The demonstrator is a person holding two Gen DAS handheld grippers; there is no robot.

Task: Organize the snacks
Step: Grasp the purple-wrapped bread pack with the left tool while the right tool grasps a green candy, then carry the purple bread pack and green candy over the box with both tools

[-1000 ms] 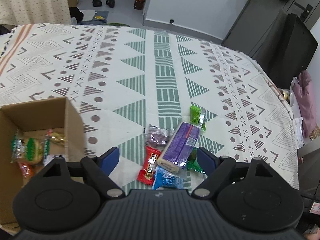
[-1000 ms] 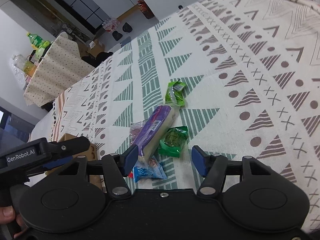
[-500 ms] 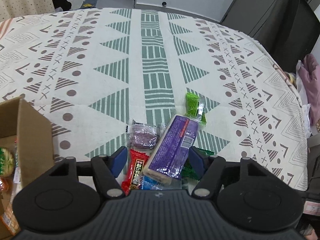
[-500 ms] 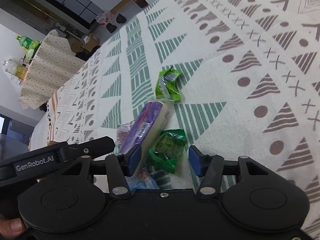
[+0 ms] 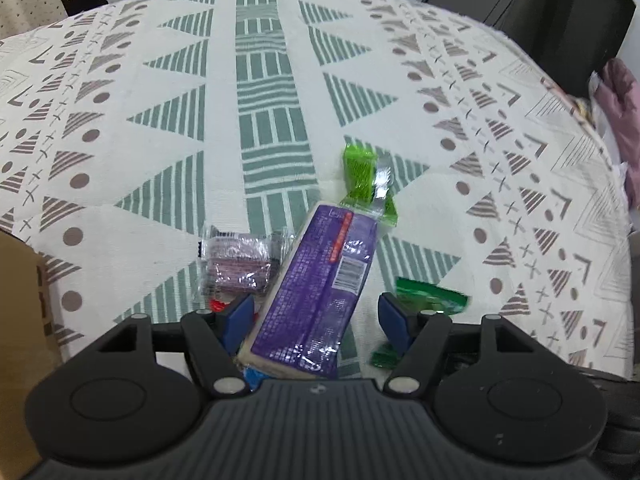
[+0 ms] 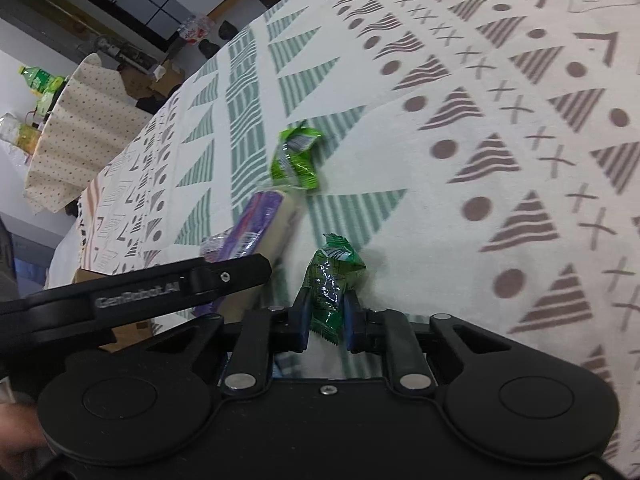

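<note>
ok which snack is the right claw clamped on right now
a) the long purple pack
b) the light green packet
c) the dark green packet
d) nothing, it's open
c: in the right wrist view the right claw is shut on the dark green packet, while the long purple pack lies between the open fingers of the left claw.

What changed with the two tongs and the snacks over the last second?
The right tongs closed on the dark green packet, which now stands pinched between them. The left tongs moved forward, open, to straddle the purple package; the cardboard box slid to the view's left edge. The light green packet and the clear purple wrapper stayed put.
</note>
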